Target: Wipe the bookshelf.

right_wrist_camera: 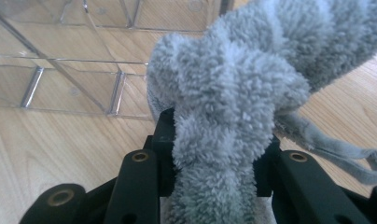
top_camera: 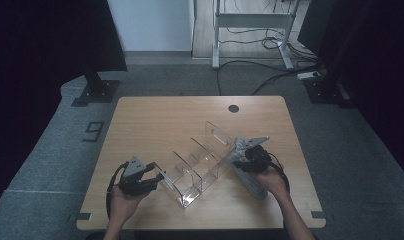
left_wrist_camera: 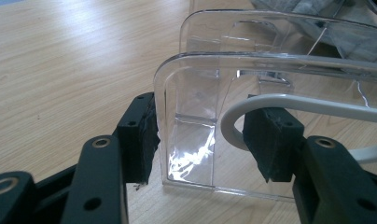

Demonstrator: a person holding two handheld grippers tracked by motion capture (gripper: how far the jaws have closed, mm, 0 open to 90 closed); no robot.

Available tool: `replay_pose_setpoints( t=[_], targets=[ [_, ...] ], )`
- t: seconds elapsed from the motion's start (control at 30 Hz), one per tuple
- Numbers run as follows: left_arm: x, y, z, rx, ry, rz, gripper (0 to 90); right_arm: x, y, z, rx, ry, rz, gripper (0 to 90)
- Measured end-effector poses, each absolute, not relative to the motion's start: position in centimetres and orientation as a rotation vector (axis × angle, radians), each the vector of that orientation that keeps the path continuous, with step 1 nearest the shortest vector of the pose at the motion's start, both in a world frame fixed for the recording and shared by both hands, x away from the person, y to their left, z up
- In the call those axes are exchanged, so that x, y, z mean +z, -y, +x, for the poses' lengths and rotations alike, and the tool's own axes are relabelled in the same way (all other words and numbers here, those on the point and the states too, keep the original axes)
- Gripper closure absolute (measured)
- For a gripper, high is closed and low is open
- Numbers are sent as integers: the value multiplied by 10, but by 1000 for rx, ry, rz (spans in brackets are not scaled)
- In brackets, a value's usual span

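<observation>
Left hand-held gripper (top_camera: 159, 177), lower left of the high view, clamps the end wall of the clear plastic organizer (top_camera: 200, 162), pads pressing both faces. Organizer lies diagonally mid-frame on the wooden surface (top_camera: 155, 120). Right hand-held gripper (top_camera: 238, 159), right of centre, is clenched on a grey fluffy cloth (right_wrist_camera: 228, 88) touching the organizer's far end

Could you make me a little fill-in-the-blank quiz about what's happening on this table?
1. The right hand-held gripper is clamped on a fluffy grey ____.
2. The left hand-held gripper has its jaws either side of an end wall of the clear plastic ____.
3. The organizer stands on a ____ table.

Missing words: cloth; organizer; wooden
</observation>
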State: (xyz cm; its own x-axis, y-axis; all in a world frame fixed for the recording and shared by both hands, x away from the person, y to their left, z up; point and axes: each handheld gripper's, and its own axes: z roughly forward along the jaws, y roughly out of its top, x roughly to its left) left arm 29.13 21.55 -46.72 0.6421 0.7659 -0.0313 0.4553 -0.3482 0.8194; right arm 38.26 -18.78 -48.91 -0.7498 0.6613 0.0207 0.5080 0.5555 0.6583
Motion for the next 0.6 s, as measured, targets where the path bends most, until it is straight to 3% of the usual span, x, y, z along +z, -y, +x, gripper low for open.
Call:
replay_pose_setpoints(
  t=[0.6],
  targets=[
    [-467, -209, 290, 456, -927, 2013, 461, -514, 175, 396, 875, -2608, 1006, 643]
  ],
)
